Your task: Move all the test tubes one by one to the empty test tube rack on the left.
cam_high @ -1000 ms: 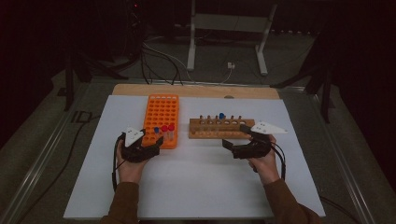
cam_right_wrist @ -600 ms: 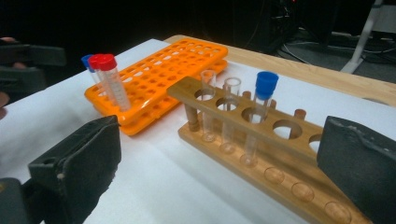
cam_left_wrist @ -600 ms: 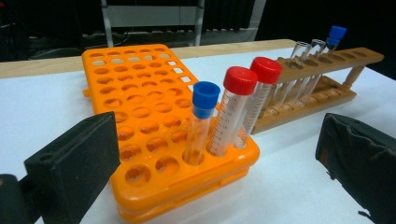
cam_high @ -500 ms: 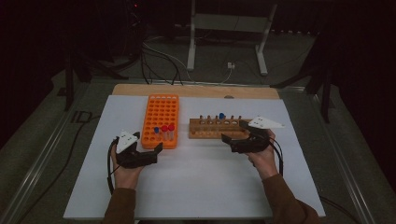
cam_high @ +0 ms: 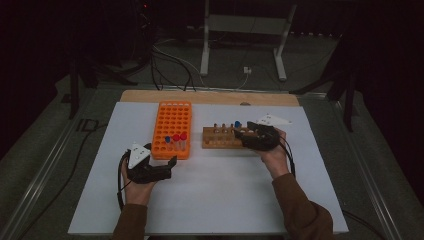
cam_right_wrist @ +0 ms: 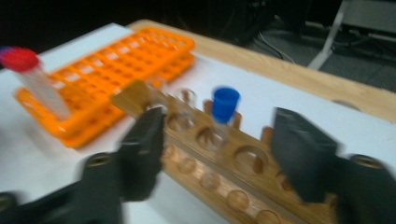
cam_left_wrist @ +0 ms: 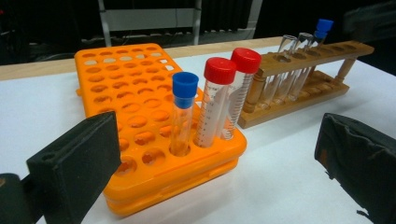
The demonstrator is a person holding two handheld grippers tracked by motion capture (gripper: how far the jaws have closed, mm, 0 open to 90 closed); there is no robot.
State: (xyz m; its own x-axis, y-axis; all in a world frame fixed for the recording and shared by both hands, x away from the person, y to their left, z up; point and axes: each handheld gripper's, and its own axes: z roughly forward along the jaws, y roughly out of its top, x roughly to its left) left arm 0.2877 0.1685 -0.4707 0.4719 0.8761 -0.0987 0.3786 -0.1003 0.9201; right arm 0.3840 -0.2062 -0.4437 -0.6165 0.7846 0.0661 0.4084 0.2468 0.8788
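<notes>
An orange tube rack (cam_high: 172,120) holds one blue-capped tube (cam_left_wrist: 184,93) and two red-capped tubes (cam_left_wrist: 219,74) at its near right corner. To its right, a wooden rack (cam_high: 217,142) carries clear tubes and a blue-capped tube (cam_right_wrist: 225,105). My left gripper (cam_high: 171,168) lies just in front of the orange rack, aimed at those tubes. Its jaws have just been opening and now stand wide with nothing between them. My right gripper (cam_right_wrist: 219,123) hovers at the wooden rack. Its jaws have just been closing and flank the blue-capped tube without touching it.
Both racks stand on a white board (cam_high: 215,200) with a wooden strip (cam_high: 210,97) along its far edge. Beyond the table, a metal stand (cam_high: 240,30) and cables lie on the dark floor. The board's near half is bare.
My right gripper has moved away from the person and leftward onto the wooden rack, and its jaws have narrowed. The left gripper's jaws have spread wider; that hand has barely shifted.
</notes>
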